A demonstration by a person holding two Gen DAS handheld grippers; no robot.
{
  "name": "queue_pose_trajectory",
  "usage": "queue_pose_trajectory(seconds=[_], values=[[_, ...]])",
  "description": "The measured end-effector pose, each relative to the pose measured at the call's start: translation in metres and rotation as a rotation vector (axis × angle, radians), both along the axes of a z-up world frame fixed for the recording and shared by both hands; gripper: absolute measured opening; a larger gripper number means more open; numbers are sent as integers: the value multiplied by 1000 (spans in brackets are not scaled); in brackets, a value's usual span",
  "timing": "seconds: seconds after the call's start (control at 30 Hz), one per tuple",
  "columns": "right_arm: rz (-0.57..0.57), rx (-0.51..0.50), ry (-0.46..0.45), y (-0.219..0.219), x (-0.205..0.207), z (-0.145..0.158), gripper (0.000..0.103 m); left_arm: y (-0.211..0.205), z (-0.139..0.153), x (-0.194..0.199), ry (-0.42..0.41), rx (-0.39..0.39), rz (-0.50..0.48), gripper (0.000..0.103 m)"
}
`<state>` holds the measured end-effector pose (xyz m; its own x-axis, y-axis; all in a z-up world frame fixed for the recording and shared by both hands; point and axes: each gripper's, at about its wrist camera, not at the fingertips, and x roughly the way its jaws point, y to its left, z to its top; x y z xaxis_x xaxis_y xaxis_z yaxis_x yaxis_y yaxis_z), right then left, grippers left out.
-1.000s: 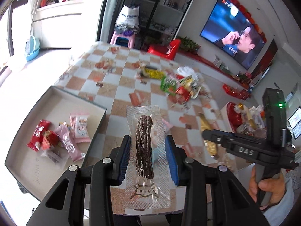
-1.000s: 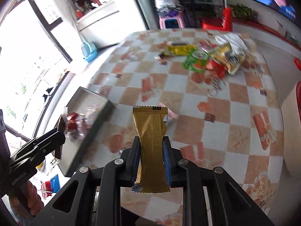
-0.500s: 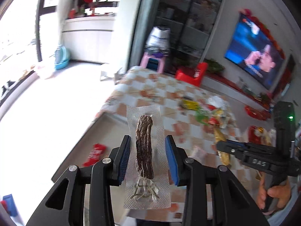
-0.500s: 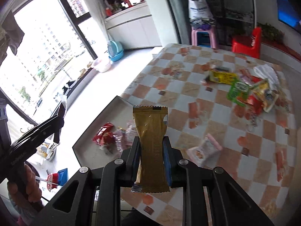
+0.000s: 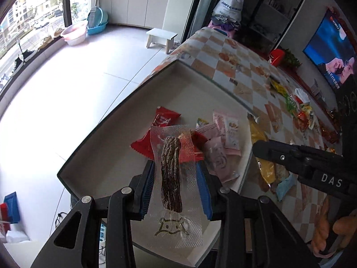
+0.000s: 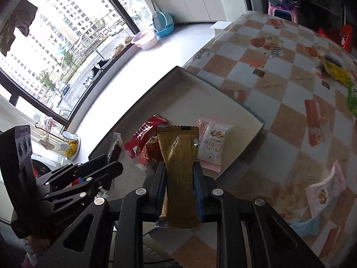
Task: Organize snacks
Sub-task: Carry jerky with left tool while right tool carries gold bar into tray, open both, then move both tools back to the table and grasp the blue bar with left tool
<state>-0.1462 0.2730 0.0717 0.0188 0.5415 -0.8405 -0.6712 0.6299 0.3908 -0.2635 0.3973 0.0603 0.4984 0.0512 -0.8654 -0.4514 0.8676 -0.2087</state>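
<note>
The shallow box (image 5: 125, 147) has bare floor over the half toward the window and at its far corner, so that side is open from above. The half nearest the checked table (image 5: 243, 73) is taken by a heap of packets: a red packet (image 5: 142, 144), a pink packet (image 5: 217, 156) and a white biscuit packet (image 6: 213, 141) lying against the box's table-side wall. Beyond that wall, a blue packet (image 5: 285, 185) lies on the table just beside the box, and a pink-and-white packet (image 6: 325, 192) lies near it.
</note>
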Motion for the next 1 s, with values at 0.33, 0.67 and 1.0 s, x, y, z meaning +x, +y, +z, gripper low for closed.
queue_pose_trajectory(seconds=[0.33, 0.67, 1.0], values=[[-11, -49, -22, 34, 30, -29, 24, -5, -26, 24, 43, 53, 5, 44], [-90, -63, -135, -36, 19, 13, 103, -49, 7, 10, -78, 247, -96, 78], [-427, -140, -128, -207, 6, -6, 103, -149, 23, 9, -161, 229, -422, 79]])
